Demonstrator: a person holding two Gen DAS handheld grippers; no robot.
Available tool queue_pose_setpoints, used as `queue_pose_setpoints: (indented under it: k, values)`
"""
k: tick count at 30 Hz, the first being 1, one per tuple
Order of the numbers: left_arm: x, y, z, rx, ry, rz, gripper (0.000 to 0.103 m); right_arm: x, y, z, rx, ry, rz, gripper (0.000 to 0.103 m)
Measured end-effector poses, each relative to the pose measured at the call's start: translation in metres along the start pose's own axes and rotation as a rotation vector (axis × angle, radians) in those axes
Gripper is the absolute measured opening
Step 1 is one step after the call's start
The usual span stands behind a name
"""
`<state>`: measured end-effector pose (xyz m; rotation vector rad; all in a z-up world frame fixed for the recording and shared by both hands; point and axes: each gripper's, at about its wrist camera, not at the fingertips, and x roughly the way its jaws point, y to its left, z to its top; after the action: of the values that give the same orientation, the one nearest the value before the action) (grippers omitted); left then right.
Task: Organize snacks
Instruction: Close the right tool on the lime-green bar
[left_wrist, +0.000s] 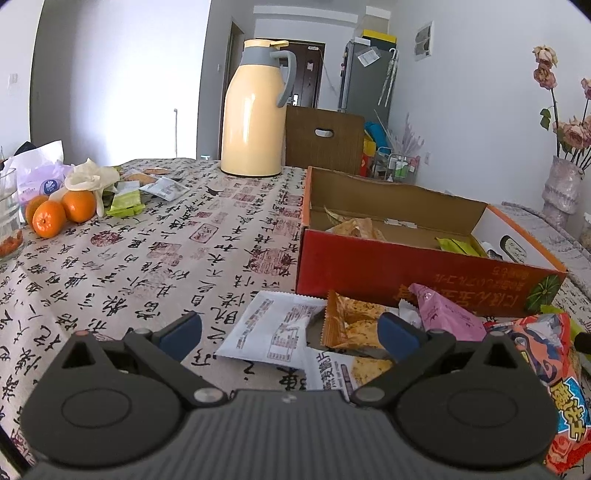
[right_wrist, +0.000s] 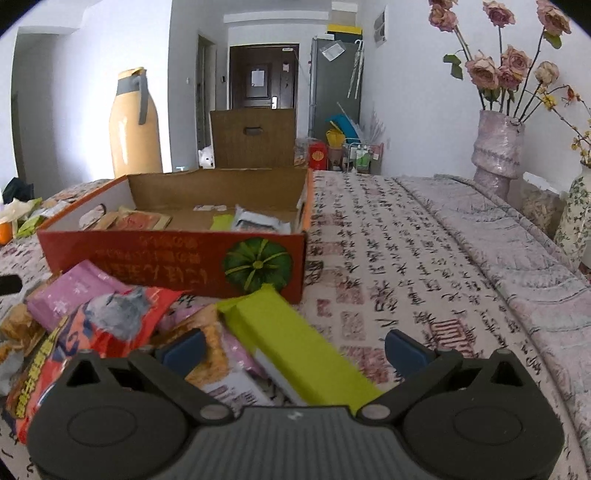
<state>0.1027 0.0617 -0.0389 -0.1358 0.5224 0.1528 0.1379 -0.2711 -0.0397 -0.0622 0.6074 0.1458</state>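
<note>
An open red cardboard box (left_wrist: 406, 273) (right_wrist: 177, 258) stands on the table with a few snack packets inside. In front of it lies a loose pile of snacks. In the left wrist view my left gripper (left_wrist: 290, 336) is open just above a white packet (left_wrist: 269, 332), with an orange cracker packet (left_wrist: 351, 325) by its right finger; a pink packet (left_wrist: 447, 317) and a red-orange bag (left_wrist: 546, 369) lie further right. My right gripper (right_wrist: 295, 350) is open around a lime-green packet (right_wrist: 295, 343), whose far end rests near the box. The pink packet (right_wrist: 74, 291) and red-orange bag (right_wrist: 92, 332) lie to its left.
A yellow thermos jug (left_wrist: 255, 110) stands at the table's far edge. Oranges (left_wrist: 59, 214), a glass (left_wrist: 9, 206), tissues and more small packets (left_wrist: 125, 203) sit at the far left. A vase of dried roses (right_wrist: 496, 147) stands at the right. The calligraphy tablecloth (right_wrist: 406, 258) lies right of the box.
</note>
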Motion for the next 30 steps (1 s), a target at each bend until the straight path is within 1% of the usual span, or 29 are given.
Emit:
queue_pose_setpoints:
  k: [6,8,9,11,13,14,16,18,20,23,24,26,30]
  values:
    - [0.001,0.001,0.0,-0.005,0.005,-0.002,0.103,0.017,-0.013,-0.003,-0.018,0.071,0.005,0.103]
    - [0.001,0.0,0.0,-0.003,0.006,0.001,0.103,0.024,-0.017,0.0,-0.006,0.082,0.033,0.103]
    - [0.001,0.0,0.0,-0.003,0.007,0.002,0.103,0.026,-0.018,0.002,0.0,0.083,0.054,0.101]
    - [0.002,0.0,0.0,-0.002,0.009,0.005,0.103,0.03,-0.019,0.006,0.005,0.084,0.092,0.093]
    - [0.002,0.0,-0.001,-0.003,0.011,0.007,0.103,0.033,-0.021,0.009,0.025,0.096,0.137,0.082]
    - [0.002,0.0,-0.001,-0.003,0.011,0.008,0.103,0.034,-0.023,0.011,0.047,0.106,0.163,0.079]
    - [0.003,0.0,0.0,-0.002,0.013,0.007,0.103,0.034,-0.027,0.009,0.095,0.113,0.207,0.067]
    - [0.003,0.0,0.0,-0.002,0.014,0.008,0.103,0.032,-0.029,0.005,0.114,0.105,0.211,0.064]
    - [0.003,-0.001,-0.001,-0.002,0.014,0.008,0.103,0.03,-0.033,0.002,0.123,0.105,0.207,0.056]
    - [0.003,0.0,0.0,-0.004,0.013,0.01,0.103,0.023,-0.04,-0.006,0.144,0.108,0.208,0.038]
    - [0.003,0.0,0.0,-0.005,0.013,0.011,0.103,0.02,-0.041,-0.007,0.15,0.102,0.203,0.035]
    - [0.004,0.0,-0.001,-0.006,0.013,0.015,0.103,0.015,-0.042,-0.012,0.169,0.089,0.196,0.035]
    - [0.004,0.001,0.0,-0.006,0.018,0.025,0.103,0.003,-0.038,-0.02,0.184,0.043,0.147,0.034]
